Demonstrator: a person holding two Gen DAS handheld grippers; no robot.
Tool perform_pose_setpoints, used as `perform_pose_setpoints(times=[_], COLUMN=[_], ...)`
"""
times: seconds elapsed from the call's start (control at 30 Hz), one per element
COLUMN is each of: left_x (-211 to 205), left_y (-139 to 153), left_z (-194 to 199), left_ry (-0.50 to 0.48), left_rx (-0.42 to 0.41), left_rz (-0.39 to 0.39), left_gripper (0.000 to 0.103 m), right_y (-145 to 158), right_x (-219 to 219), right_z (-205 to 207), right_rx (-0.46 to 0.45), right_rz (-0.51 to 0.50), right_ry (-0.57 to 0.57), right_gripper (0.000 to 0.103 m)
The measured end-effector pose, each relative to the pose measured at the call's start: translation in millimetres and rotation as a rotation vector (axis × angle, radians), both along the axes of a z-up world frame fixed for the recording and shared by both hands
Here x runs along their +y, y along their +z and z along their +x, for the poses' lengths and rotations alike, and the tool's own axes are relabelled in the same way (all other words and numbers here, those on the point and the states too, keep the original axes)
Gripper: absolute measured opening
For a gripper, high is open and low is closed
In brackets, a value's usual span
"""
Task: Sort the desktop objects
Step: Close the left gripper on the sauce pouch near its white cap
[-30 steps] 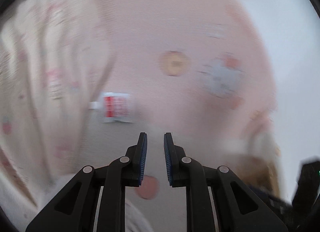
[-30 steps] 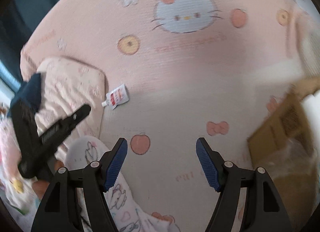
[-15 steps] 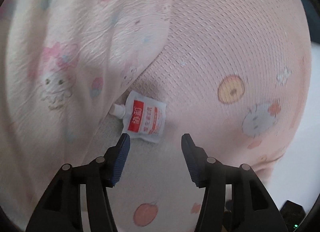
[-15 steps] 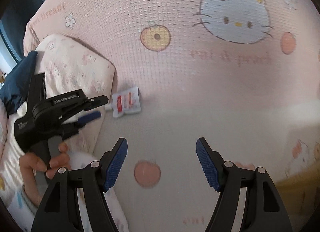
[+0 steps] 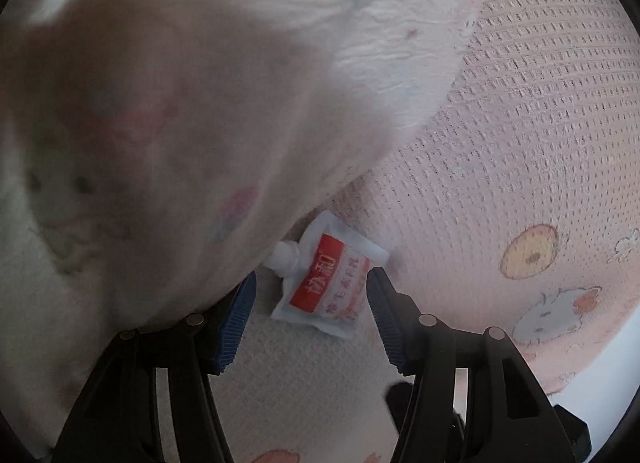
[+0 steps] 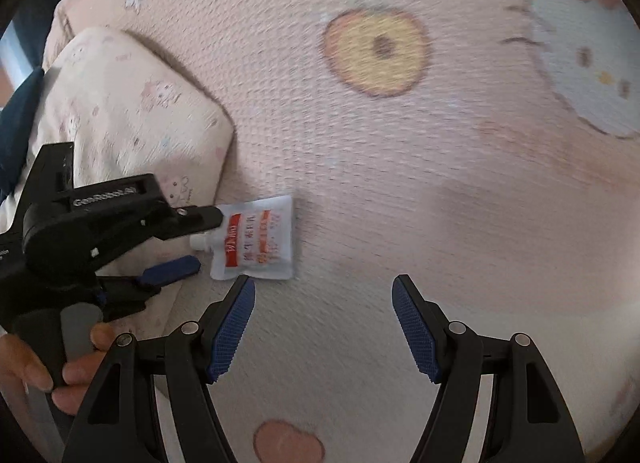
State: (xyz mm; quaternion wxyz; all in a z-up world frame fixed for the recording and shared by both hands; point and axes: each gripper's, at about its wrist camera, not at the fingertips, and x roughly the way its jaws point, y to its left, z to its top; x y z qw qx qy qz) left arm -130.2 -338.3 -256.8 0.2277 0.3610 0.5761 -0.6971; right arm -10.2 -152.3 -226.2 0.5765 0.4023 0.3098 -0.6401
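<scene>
Pouch (image 5: 326, 277) lay flat on the pink blanket (image 5: 520, 143) beside the pillow (image 5: 180, 103), cap at 9 o'clock | left gripper (image 5: 310, 295) was opening, pouch between its jaws, ungrasped | right gripper (image 6: 322, 323) stood released, empty | advice: close across the pouch body, away from the pillow.

a pink waffle-textured blanket (image 6: 400, 191) printed with cartoon cats, peaches and yellow fruit covers the surface. a pale cream pillow (image 6: 132, 111) with small cartoon prints lies on its left part. daylight falls softly across it.
</scene>
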Motion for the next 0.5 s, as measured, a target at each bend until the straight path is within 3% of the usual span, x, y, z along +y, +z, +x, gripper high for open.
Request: perform_pose_setpoints(times=[0.2,0.33,0.5], left_x=[4.6,4.8,5.1], left_y=[-3.5,-2.7,-3.3], left_z=[-3.9,3.8,6.6], left_ry=[-0.010,0.032,0.031], left_rx=[0.006,-0.004,-0.007], left_rz=[-0.021,-0.041,-0.055], left_gripper=[0.061,0.055,0.055], right_y=[-21.8,-30.4,-40.2], right_x=[-22.1,-30.0,-38.4], right_z=[-0.5,0.3,2.6], right_rx=[-0.014,-0.037,-0.072], right_rz=[0.024,0.010,0.024], right_ry=[0.039,0.096,0.145], right_gripper=[0.069,0.069,0.063])
